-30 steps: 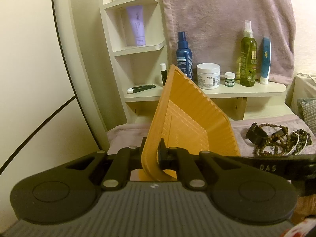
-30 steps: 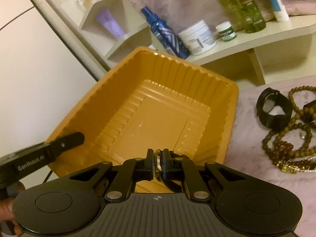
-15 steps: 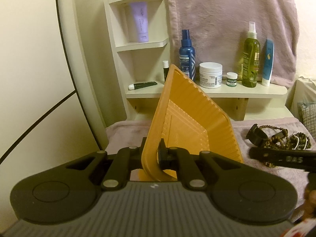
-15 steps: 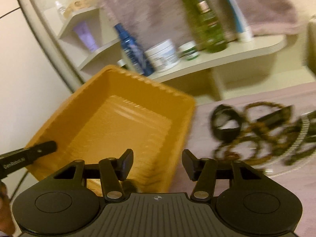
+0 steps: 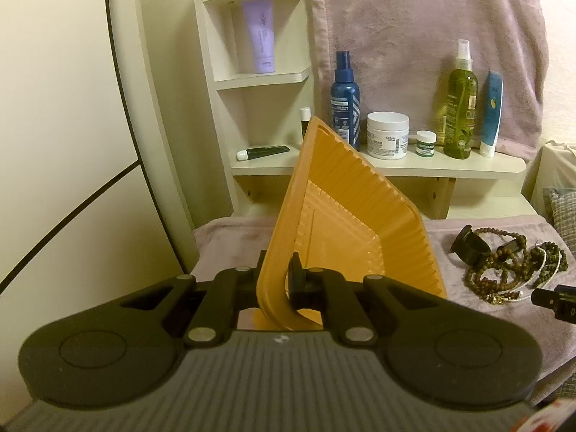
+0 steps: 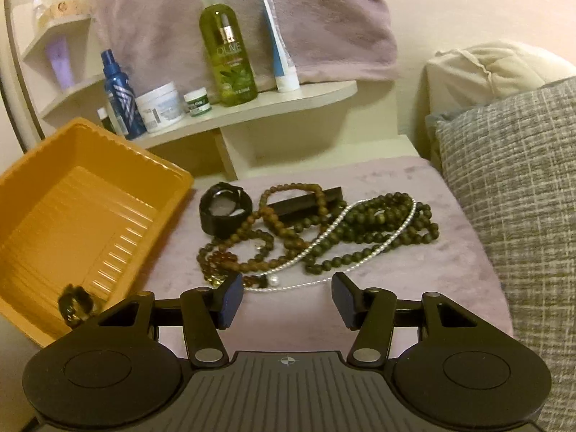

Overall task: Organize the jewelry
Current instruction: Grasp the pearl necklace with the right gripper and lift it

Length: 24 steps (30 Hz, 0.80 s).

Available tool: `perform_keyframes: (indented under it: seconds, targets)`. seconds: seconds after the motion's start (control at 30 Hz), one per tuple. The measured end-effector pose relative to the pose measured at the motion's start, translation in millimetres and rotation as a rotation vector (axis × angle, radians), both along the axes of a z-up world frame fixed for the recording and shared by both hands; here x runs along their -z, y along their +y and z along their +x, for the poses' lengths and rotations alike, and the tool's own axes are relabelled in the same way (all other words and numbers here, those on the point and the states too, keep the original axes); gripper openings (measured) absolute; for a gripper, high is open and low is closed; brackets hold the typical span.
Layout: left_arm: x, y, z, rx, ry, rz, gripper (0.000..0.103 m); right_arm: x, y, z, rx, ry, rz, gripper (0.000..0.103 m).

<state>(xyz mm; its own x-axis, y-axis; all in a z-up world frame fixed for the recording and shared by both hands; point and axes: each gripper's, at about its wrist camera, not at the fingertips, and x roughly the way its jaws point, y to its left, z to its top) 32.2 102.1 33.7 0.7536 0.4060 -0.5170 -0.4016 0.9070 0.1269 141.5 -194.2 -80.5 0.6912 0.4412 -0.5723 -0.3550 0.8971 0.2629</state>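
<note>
My left gripper (image 5: 279,282) is shut on the rim of an orange plastic tray (image 5: 345,223), holding it tilted on the pink cloth. In the right wrist view the tray (image 6: 108,154) is at the left, with a small dark piece of jewelry (image 6: 75,304) in its near corner. My right gripper (image 6: 288,298) is open and empty, just in front of a tangled pile of bead necklaces (image 6: 324,223), a pearl strand (image 6: 360,252) and a black watch (image 6: 223,210) on the cloth. The pile also shows in the left wrist view (image 5: 504,266).
A shelf (image 6: 280,102) behind holds a blue spray bottle (image 6: 118,97), a white jar (image 6: 158,106), a small green jar (image 6: 197,101), an olive bottle (image 6: 226,46) and a tube (image 6: 282,50). A grey cushion (image 6: 522,194) lies at the right. A white wall is at the left.
My right gripper opened, leaving a small dark piece in the tray, and swung right to the jewelry pile. The left gripper kept hold of the tray rim.
</note>
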Motion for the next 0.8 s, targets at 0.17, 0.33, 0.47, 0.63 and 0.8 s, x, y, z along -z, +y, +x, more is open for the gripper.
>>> perform_keyframes:
  seconds: [0.17, 0.33, 0.47, 0.63, 0.8]
  targets:
    - [0, 0, 0, 0.0, 0.0, 0.001, 0.007, -2, -2, 3, 0.004, -0.035, -0.039, 0.055]
    - [0, 0, -1, -0.002, 0.0, 0.001, 0.007, -5, -1, 19, 0.037, -0.043, -0.04, 0.054]
    - [1, 1, -1, -0.004, 0.001, 0.002, 0.007, -7, -2, 31, 0.047, -0.068, -0.019, 0.044]
    - [1, 1, -1, -0.003, 0.001, 0.003, 0.007, -5, -2, 47, 0.085, -0.051, -0.013, 0.029]
    - [1, 3, -1, -0.003, 0.0, 0.002, 0.007, -2, 0, 58, 0.112, -0.022, -0.031, 0.013]
